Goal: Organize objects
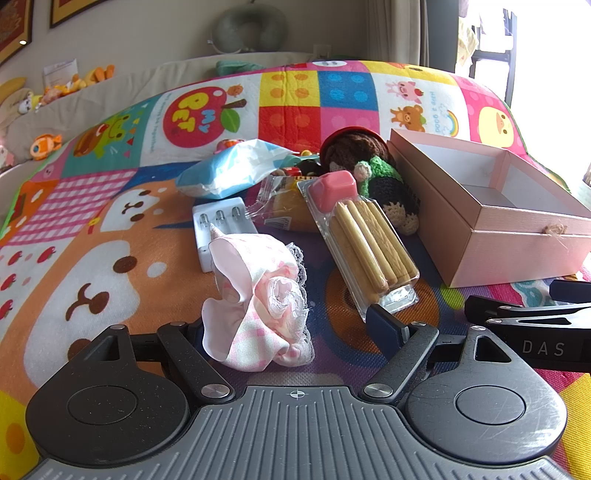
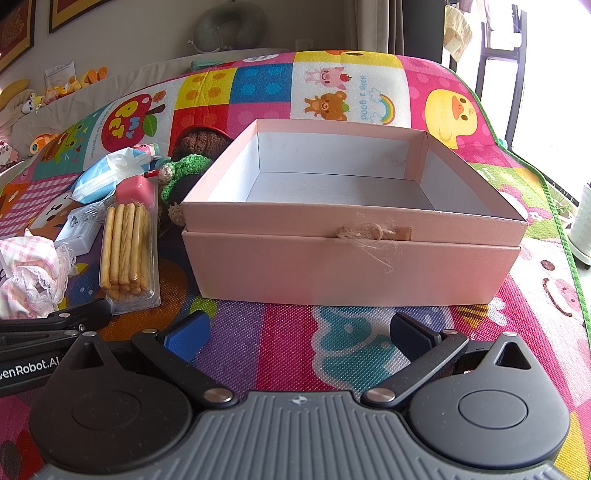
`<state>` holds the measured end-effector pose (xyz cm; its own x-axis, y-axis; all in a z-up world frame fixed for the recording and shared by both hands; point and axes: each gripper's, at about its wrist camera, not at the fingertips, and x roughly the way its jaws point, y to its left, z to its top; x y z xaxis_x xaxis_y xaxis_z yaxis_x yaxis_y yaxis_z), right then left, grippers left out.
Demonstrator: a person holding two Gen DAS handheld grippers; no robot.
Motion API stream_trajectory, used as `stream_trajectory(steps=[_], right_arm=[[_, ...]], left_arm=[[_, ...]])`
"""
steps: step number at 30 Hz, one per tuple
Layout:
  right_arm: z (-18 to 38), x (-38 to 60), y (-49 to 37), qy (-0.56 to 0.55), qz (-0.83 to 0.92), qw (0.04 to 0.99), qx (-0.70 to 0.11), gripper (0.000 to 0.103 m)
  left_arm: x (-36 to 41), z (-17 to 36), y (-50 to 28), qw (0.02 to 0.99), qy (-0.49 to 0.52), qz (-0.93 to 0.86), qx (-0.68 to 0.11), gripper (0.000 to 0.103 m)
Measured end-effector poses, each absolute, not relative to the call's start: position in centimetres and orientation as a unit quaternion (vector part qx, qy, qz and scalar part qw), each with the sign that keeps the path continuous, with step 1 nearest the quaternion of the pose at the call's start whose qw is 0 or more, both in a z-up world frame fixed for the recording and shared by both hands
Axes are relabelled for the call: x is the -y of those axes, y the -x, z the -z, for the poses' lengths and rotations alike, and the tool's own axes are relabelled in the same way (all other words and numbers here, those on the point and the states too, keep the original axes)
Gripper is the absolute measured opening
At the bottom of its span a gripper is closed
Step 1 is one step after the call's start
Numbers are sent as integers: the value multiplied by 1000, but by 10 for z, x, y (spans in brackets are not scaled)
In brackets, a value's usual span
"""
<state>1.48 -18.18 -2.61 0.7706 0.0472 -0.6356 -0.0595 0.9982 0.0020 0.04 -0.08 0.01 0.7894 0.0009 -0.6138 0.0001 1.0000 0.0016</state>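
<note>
while both tongs (image 1: 291, 332) (image 2: 299, 336) gape, nothing is gripped.

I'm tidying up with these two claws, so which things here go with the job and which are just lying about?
For the job:
pink box, open and empty
biscuit stick pack
pink cloth bundle
tissue pack
crochet doll
white battery charger

Just lying about:
play mat
plush toys
neck pillow
</note>
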Motion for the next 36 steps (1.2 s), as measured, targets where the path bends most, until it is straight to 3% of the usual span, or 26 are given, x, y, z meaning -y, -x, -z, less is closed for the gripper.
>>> stream_trajectory(steps=[36], right_arm=[[26,183,-15,9,-28,941,-338,103]], left_arm=[[3,-2,0,946,-2,-1,-325,87]])
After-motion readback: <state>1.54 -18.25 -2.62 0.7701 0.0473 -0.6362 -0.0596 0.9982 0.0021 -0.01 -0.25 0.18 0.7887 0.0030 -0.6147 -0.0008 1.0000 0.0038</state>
